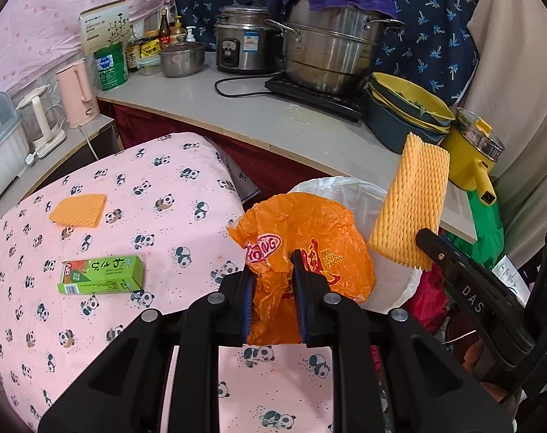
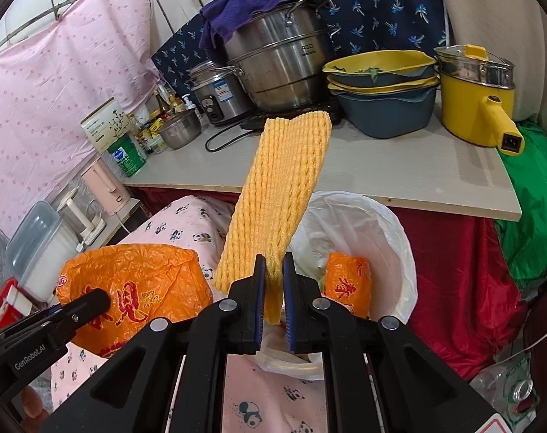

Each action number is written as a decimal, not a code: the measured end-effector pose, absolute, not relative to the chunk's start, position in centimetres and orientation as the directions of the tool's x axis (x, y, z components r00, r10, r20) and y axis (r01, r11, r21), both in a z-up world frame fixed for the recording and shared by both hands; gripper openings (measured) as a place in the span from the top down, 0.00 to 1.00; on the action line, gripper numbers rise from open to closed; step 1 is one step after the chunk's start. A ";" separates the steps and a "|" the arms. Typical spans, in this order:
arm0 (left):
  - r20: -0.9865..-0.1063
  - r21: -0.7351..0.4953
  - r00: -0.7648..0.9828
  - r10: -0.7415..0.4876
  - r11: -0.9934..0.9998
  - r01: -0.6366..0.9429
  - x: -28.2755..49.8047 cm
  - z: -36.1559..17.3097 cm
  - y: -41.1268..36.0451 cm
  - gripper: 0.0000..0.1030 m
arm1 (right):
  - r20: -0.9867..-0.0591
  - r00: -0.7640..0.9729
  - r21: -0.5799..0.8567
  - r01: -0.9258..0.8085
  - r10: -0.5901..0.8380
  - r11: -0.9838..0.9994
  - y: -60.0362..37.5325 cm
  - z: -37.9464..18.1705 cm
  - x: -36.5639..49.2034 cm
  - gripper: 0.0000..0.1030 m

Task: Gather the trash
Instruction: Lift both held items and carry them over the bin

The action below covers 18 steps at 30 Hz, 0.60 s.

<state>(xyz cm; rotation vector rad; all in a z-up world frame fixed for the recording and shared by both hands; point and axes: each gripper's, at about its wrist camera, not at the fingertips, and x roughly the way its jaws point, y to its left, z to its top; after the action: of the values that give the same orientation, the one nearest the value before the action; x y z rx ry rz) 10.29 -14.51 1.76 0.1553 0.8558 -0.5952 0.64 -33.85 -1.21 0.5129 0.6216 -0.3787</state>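
Panda-print worktop (image 1: 93,317) carries green box (image 1: 101,275); kitchen counter behind. Left tool (image 1: 273,270) clamped on orange bag (image 1: 302,249); right tool (image 2: 273,270) clamped on foam net (image 2: 280,187).

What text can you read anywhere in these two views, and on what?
"DAS": right claw arm.
"GenRobot.AI": left claw arm.
"ASD": big steel stockpot.
"PANPAN": crinkled orange plastic bag held in the left claw; its red characters are unclear.
"NB": green cardboard box on the panda cloth; its small print is blurred.
White box, green can, sauce bottles, rice cooker sticker: too small.
Ribbed yellow foam sleeve in the right claw: none.
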 end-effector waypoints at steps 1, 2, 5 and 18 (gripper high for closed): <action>-0.749 -0.103 0.503 -0.430 0.827 0.553 10.2 1.7 -14.7 0.82 | -0.634 0.751 0.339 0.483 -0.183 0.808 -34.0 -1.3 0.4 0.91; -0.751 -0.102 0.501 -0.431 0.825 0.556 10.1 1.7 -15.0 0.82 | -0.635 0.750 0.341 0.485 -0.184 0.805 -34.2 -1.4 0.3 0.91; -0.754 -0.096 0.497 -0.430 0.820 0.564 9.9 1.5 -15.7 0.82 | -0.637 0.747 0.346 0.495 -0.187 0.797 -34.8 -1.7 -0.2 0.91; -0.764 -0.078 0.483 -0.427 0.804 0.589 9.9 0.9 -18.6 0.82 | -0.650 0.735 0.360 0.521 -0.192 0.774 -36.6 -2.8 -0.8 0.91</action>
<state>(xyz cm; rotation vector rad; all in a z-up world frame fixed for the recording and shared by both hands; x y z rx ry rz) 9.90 -18.59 0.87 0.2058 0.8674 -0.6243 -0.84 -36.57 -2.84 0.5611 0.6316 -0.4151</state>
